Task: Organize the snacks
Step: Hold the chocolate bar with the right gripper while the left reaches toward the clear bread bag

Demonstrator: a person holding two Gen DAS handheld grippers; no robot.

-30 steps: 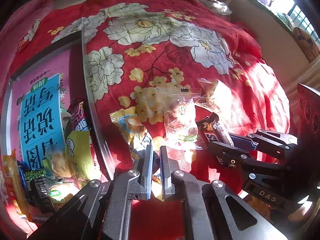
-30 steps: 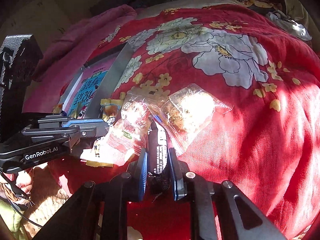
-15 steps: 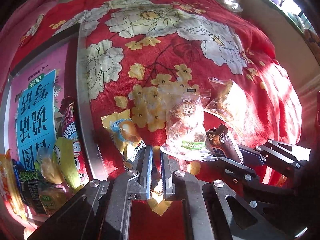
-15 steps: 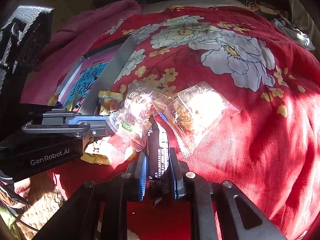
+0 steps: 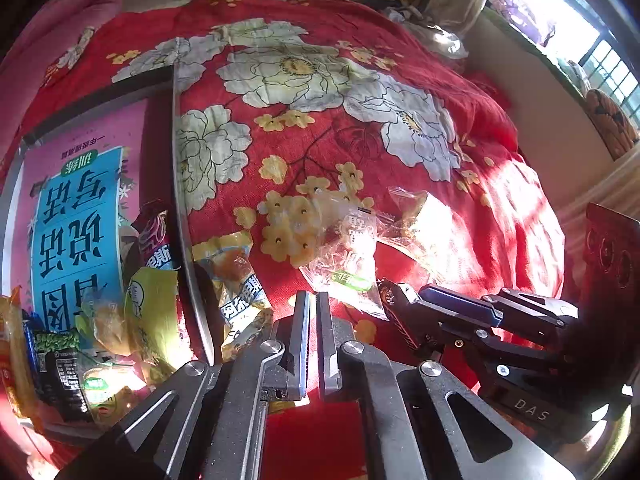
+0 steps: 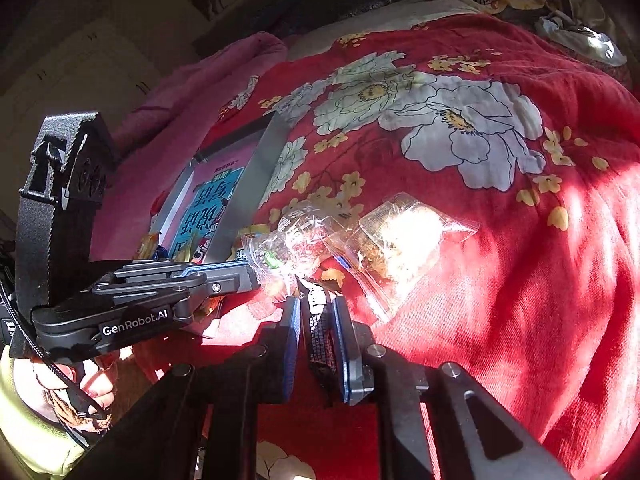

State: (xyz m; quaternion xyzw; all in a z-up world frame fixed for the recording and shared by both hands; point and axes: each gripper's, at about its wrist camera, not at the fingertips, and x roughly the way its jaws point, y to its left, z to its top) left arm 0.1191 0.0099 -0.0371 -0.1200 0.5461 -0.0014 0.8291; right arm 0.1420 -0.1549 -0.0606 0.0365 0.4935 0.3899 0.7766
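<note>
Dark bar (image 6: pixel 318 322) pinched in our R gripper (image 6: pixel 316 312), long axis fwd; tray (image 6: pixel 244 196) lies up-left. L gripper (image 5: pixel 311 304) nearly closed, prob. empty.

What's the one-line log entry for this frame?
left gripper: shut, nothing visible between fingers | right gripper: shut on dark snack bar | clear-wrapped snacks loose on red floral blanket | tray holds several packets

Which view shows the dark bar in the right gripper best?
The right wrist view: the dark bar sits upright between the right gripper's pads, print visible. In the left wrist view only its tip shows beyond that gripper, seen side-on.
</note>
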